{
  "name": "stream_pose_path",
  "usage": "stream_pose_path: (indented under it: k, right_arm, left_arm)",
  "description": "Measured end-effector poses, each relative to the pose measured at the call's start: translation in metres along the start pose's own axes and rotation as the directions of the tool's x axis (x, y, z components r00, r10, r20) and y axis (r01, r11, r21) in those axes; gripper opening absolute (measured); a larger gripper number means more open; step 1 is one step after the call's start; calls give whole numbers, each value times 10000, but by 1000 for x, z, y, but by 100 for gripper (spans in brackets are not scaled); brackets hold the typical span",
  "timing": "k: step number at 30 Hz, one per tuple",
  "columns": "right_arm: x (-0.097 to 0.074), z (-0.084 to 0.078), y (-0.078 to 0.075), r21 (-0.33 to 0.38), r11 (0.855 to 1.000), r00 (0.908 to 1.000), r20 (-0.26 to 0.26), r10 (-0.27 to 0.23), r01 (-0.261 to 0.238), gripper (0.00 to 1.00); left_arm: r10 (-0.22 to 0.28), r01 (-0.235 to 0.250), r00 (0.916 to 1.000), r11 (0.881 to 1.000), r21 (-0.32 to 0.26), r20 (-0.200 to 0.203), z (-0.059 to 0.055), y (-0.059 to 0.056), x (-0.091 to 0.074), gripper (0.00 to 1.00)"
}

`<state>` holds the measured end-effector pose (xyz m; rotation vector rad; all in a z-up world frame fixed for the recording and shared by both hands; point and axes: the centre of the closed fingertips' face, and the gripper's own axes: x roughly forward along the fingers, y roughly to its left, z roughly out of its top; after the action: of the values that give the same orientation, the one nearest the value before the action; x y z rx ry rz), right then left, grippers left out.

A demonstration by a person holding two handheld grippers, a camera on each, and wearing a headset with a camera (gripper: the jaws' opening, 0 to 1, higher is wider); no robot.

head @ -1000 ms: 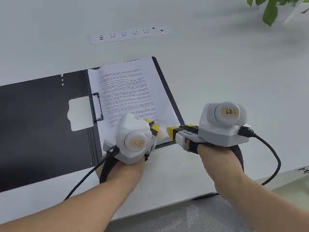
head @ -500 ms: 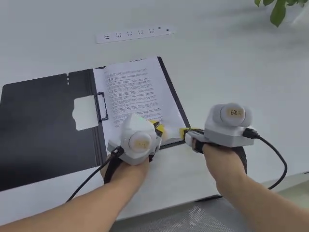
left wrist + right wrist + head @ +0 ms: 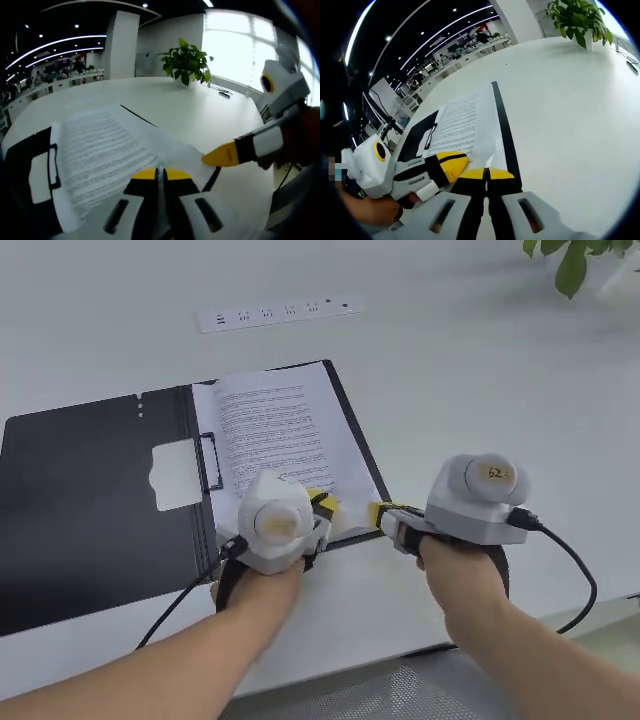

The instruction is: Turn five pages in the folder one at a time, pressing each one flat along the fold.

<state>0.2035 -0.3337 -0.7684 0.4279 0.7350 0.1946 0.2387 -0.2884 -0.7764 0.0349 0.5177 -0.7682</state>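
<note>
The black folder [image 3: 90, 510] lies open on the white table, its stack of printed pages [image 3: 275, 435] on the right half. My left gripper [image 3: 322, 504] is shut, with its yellow tips resting on the lower part of the top page [image 3: 105, 145]. My right gripper [image 3: 381, 513] is shut at the page's near right corner [image 3: 489, 161], which runs in between its tips. That corner looks slightly raised off the folder. In the left gripper view the right gripper's yellow tip [image 3: 224, 154] meets the page corner. The two grippers are a few centimetres apart.
A white power strip [image 3: 275, 312] lies on the table beyond the folder. A potted plant [image 3: 570, 260] stands at the far right. A black cable [image 3: 565, 550] trails from the right gripper near the table's front edge. A white clip plate [image 3: 172, 475] sits beside the folder's spine.
My left gripper has edged right, closer to my right gripper at the page's lower corner. The right gripper has hardly moved. The view has shifted a little.
</note>
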Motion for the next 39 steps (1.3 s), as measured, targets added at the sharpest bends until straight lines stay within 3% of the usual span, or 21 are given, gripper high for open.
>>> stream_pose_path:
  k: [7,17,25,29,35,39]
  right_arm:
    - [-6,7,7,226,9993,9990,349,278,-286,0]
    - [-24,30,43,342,9909,9857,1127,1253,-1299,0]
    - [-33,50,94,273,9692,9549,1803,2359,-2446,0]
    - [-37,56,118,207,9578,9390,2042,2767,-2868,0]
    - [-36,56,156,-61,9399,9196,2046,3354,-3414,0]
    - [-36,55,183,-256,9219,9015,2003,3836,-3866,0]
  left_arm:
    - [-152,149,9997,9997,-178,-182,3,1,-12,8]
    - [-162,165,9990,9998,-53,420,31,12,-56,13]
    - [-45,10,9954,9993,365,958,46,33,-105,18]
    - [178,-228,9925,9989,399,1210,49,49,-132,19]
    - [590,-650,9868,9973,349,1509,50,74,-173,20]
    - [935,-988,9812,9948,230,1690,51,91,-200,21]
